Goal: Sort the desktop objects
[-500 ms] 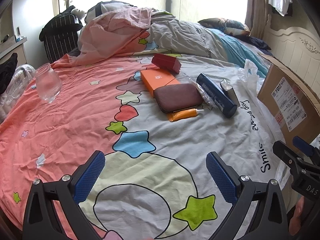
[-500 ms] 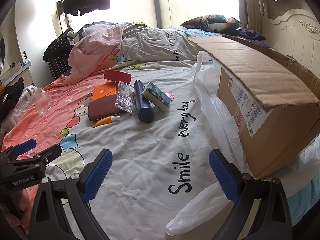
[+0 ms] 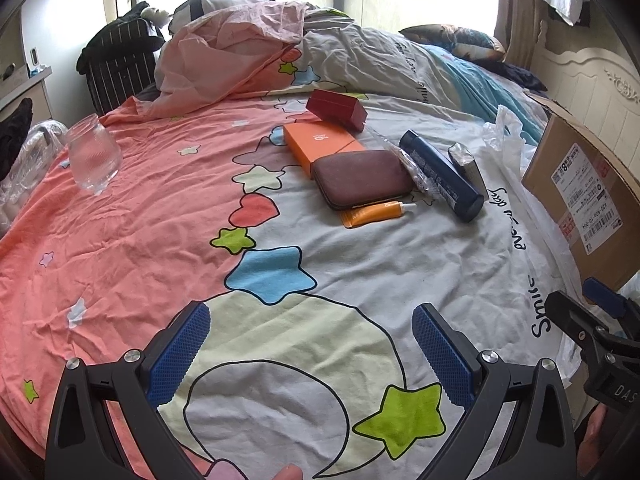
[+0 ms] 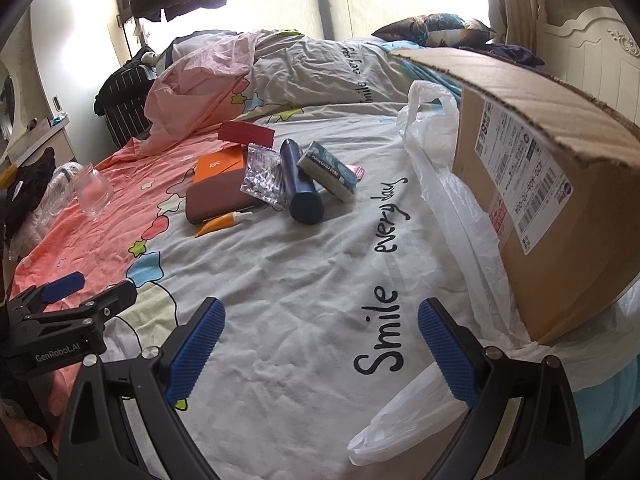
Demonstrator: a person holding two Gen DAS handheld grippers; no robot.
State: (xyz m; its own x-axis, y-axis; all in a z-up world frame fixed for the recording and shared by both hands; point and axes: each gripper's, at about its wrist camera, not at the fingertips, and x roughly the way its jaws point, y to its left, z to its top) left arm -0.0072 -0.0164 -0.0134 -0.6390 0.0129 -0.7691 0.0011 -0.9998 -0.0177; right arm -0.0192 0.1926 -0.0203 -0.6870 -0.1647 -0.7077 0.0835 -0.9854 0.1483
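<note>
A pile of small objects lies mid-bed: a brown pouch (image 3: 362,178), an orange box (image 3: 320,146), a dark red box (image 3: 337,109), an orange tube (image 3: 376,213), a dark blue bottle (image 3: 440,174) and a small teal-and-grey box (image 4: 329,170). A clear crinkled packet (image 4: 262,174) rests against the bottle. My left gripper (image 3: 311,352) hovers open over the near sheet, well short of the pile. My right gripper (image 4: 320,346) is open too, above the word "Smile", with nothing between its fingers. Each gripper shows at the edge of the other's view.
A large cardboard box (image 4: 532,184) stands on the right with a white plastic bag (image 4: 452,184) beside it. A clear glass jar (image 3: 93,156) sits on the pink sheet at left. Crumpled bedding (image 3: 248,48) is heaped behind the pile. A headboard (image 3: 588,80) is at far right.
Both views have shifted only slightly; the grippers stay open and the objects lie where they were.
</note>
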